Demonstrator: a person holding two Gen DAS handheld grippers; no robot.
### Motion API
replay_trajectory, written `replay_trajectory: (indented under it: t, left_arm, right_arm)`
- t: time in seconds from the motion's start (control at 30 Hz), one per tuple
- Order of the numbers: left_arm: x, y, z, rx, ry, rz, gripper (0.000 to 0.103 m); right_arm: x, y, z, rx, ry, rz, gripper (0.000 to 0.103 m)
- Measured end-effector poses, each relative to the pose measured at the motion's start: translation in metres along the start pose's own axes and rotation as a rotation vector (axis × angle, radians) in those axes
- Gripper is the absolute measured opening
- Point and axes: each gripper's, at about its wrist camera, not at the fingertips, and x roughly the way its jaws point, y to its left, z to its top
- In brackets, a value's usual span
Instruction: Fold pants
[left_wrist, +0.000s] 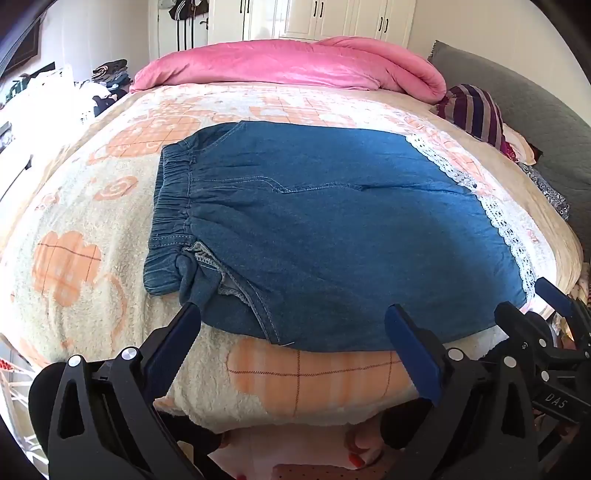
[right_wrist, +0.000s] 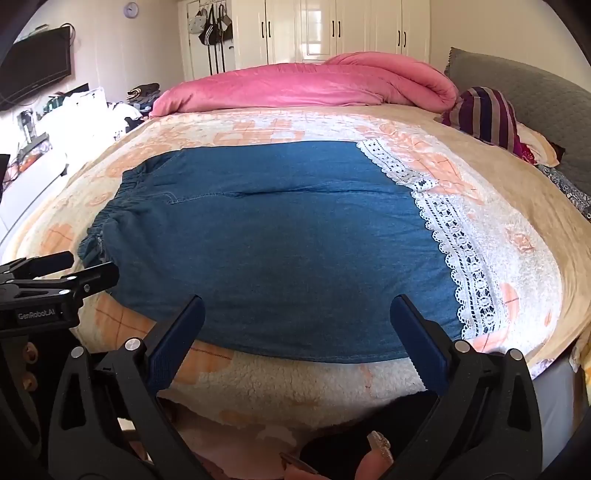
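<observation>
Left wrist view: the denim pants lie flat near the bed's front edge. The left hand-held gripper and right hand-held gripper hover there, both spread wide, holding nothing.

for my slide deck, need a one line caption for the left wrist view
Open left gripper hovers at the near edge of blue denim lace-hemmed pants laid flat on a peach-patterned fleece blanket.

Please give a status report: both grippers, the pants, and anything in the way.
Left gripper open, right gripper open, both empty at near bed edge. Denim pants flat on blanket, unfolded, lace hems at right. Nothing on the pants.
</observation>
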Motion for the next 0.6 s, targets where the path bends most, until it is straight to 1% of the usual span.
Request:
replay_trajectory:
  t: [0.27, 0.33, 0.37, 0.6]
  left_arm:
    - [0.0003, 0.0000, 0.0000, 0.009, -0.004, -0.014, 0.099]
    - [0.0005, 0.0012, -0.0002, 0.011, -0.005, -0.019, 0.099]
    - [-0.0027, -0.0022, -0.0010, 0.011, 0.000, 0.002, 0.099]
    - [-0.0024, -0.0036, -0.0010, 0.010, 0.004, -0.003, 0.099]
  right_arm:
    - [-0.0036, -0.0063, 0.0029, 0.014, -0.003, 0.000, 0.095]
    - [-0.0033, -0.0019, 0.0022, 0.015, -0.007, -0.004, 0.095]
    - [-0.0038, -0.0026, 0.0025, 0.016, -0.008, -0.006, 0.095]
    - [-0.0045, -0.0050, 0.0011, 0.015, -0.011, -0.013, 0.095]
